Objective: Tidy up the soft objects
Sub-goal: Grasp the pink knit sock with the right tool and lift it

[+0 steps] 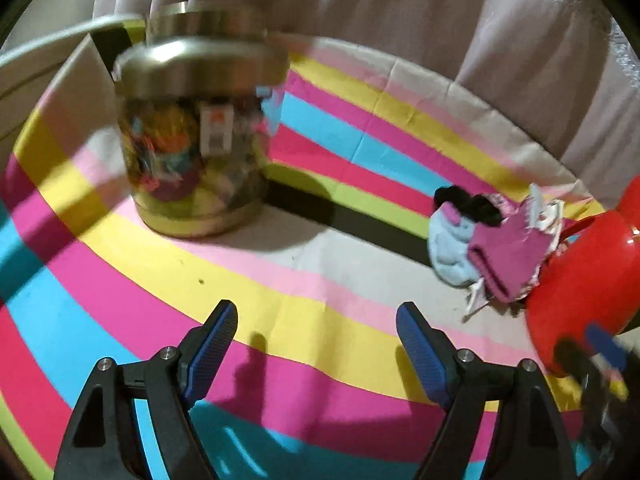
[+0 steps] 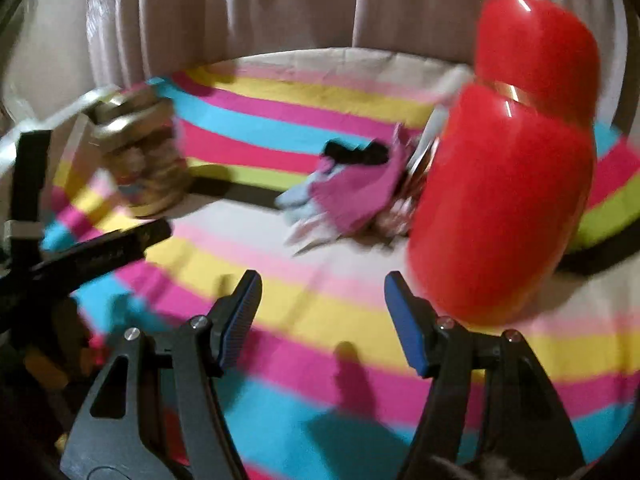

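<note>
A pile of soft cloths, magenta (image 1: 510, 254), light blue (image 1: 450, 250) and black (image 1: 470, 200), lies on the striped cloth beside a red container (image 1: 584, 280). In the right wrist view the pile (image 2: 352, 192) sits left of the red container (image 2: 504, 200), whose lid (image 2: 536, 52) shows above it. A clear jar with a gold lid (image 1: 192, 128), full of colourful items, stands at the left; it also shows in the right wrist view (image 2: 140, 160). My left gripper (image 1: 316, 344) is open and empty above the cloth. My right gripper (image 2: 322, 316) is open and empty, close to the red container.
A bright striped tablecloth (image 1: 320, 308) covers the surface. A pale curtain (image 1: 360, 8) hangs behind. My left gripper's body (image 2: 80, 256) shows at the left of the right wrist view; a fingertip of the right gripper (image 1: 604, 346) shows at the right of the left view.
</note>
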Demonstrator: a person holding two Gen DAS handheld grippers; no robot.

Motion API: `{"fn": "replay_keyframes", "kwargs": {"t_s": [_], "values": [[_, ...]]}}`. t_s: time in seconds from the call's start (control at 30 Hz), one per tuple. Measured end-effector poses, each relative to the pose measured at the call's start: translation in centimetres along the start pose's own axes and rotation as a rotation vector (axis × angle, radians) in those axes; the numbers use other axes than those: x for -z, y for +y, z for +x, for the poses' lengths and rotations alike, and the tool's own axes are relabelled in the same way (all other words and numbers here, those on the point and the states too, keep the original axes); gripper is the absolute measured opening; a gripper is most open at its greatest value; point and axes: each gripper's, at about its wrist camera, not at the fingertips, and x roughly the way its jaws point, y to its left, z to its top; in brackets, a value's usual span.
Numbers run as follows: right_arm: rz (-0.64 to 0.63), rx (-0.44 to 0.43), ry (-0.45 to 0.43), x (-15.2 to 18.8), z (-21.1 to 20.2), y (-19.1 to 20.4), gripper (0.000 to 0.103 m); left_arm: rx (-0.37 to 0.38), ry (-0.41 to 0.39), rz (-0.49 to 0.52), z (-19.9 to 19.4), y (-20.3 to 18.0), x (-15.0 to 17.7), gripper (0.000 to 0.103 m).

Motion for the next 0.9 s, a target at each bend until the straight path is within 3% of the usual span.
{"fn": "replay_keyframes", "kwargs": {"t_s": [0.1, 0.23, 0.33, 0.6, 0.73, 0.83, 0.87, 0.9], "values": [[-0.04, 0.104, -0.005, -1.8, 2.1, 1.0, 0.067, 0.02, 0.045, -0.036, 1.3, 0.8, 0.7, 0.083], [-0.046, 0.212, 0.033, -3.8, 5.3, 2.1, 0.067, 0.102, 0.023, -0.102, 1.1, 2.0, 0.9, 0.087], [0.028, 0.336, 0.072, -5.3, 7.5, 1.5, 0.067, 0.127, 0.02, -0.114, 0.9, 2.3, 1.2, 0.09], [0.141, 0.474, 0.17, -8.0, 10.7, 1.1, 0.072, 0.14, 0.022, -0.112, 1.0, 2.3, 0.7, 0.093], [0.161, 0.5, 0.241, -7.9, 13.1, 1.0, 0.073, 0.141, 0.021, -0.114, 0.9, 2.3, 0.8, 0.093], [0.222, 0.436, 0.288, -7.4, 14.3, 0.4, 0.073, 0.146, 0.019, -0.118, 0.8, 2.4, 0.8, 0.093], [0.244, 0.384, 0.266, -7.4, 14.1, 0.1, 0.064, 0.147, 0.018, -0.12, 0.8, 2.4, 0.8, 0.093], [0.264, 0.315, 0.253, -7.3, 14.0, -0.3, 0.037, 0.149, 0.017, -0.121, 0.9, 2.4, 0.7, 0.093]]}}
